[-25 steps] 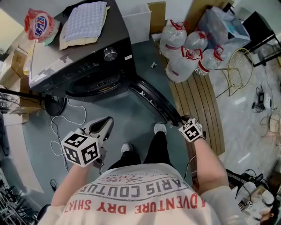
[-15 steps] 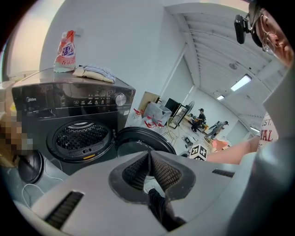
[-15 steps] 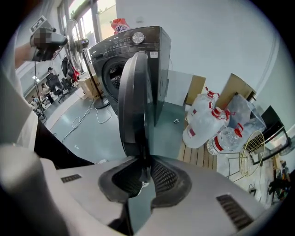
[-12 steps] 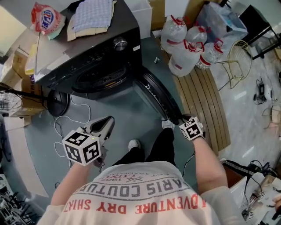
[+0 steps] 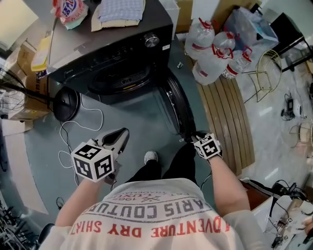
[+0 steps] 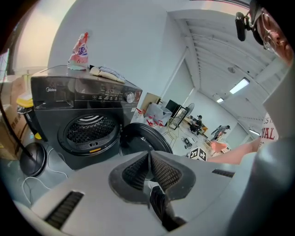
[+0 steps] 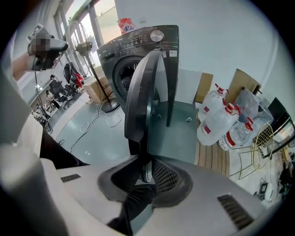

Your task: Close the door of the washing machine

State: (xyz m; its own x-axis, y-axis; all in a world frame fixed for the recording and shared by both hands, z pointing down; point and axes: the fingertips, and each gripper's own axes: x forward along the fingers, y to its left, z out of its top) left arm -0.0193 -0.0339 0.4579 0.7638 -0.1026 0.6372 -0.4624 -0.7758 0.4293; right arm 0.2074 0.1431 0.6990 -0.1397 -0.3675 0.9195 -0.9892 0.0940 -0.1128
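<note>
Grey floor [image 5: 139, 119], wood slats [image 5: 227, 122], washer dr [image 5: 178, 105] open

Black washing machine [image 5: 112, 49], black door [image 5: 177, 103]; blue checked cloth [image 5: 122, 9].

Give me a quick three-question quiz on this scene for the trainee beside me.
1. True or false: the door is shut.
2. Which gripper has the door's edge between its jaws? A) left B) right
3. What two things lie on top of the washer?

Key:
1. False: it stands open.
2. B: the right gripper has the edge between its jaws, which are opening.
3. A folded cloth and a bag.
</note>
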